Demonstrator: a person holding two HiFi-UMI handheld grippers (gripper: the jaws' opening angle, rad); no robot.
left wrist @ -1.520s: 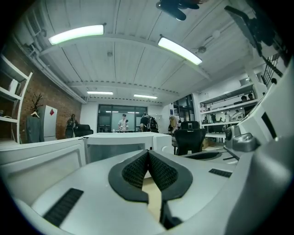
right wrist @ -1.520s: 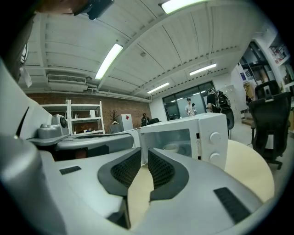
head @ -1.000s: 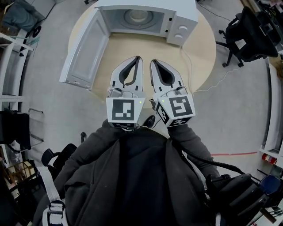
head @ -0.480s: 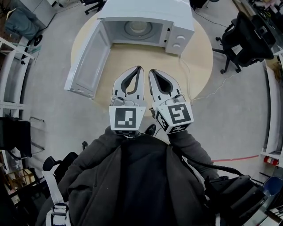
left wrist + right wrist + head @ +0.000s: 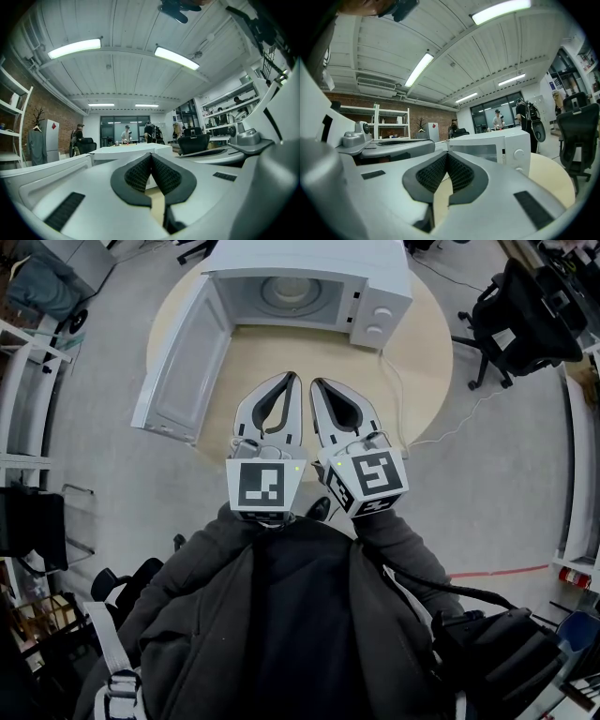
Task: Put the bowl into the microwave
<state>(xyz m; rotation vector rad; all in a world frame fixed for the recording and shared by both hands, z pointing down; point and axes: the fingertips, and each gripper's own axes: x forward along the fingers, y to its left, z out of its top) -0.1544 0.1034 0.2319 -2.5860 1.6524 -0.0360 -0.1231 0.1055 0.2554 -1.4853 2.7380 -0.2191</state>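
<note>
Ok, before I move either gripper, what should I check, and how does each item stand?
1. The microwave has its door open: ok, swung wide to the left.
2. The left gripper is free: ok, jaws together on nothing.
3. The right gripper is free: ok, jaws together on nothing.
4. Where the bowl is: cannot tell; a round shape lies in the cavity, bowl or turntable unclear.
5. The power cord is off the path: ok, it trails right of both grippers.

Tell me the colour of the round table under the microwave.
The table is a plain pale beige, like light wood, with no pattern. The head view shows it best.
</note>
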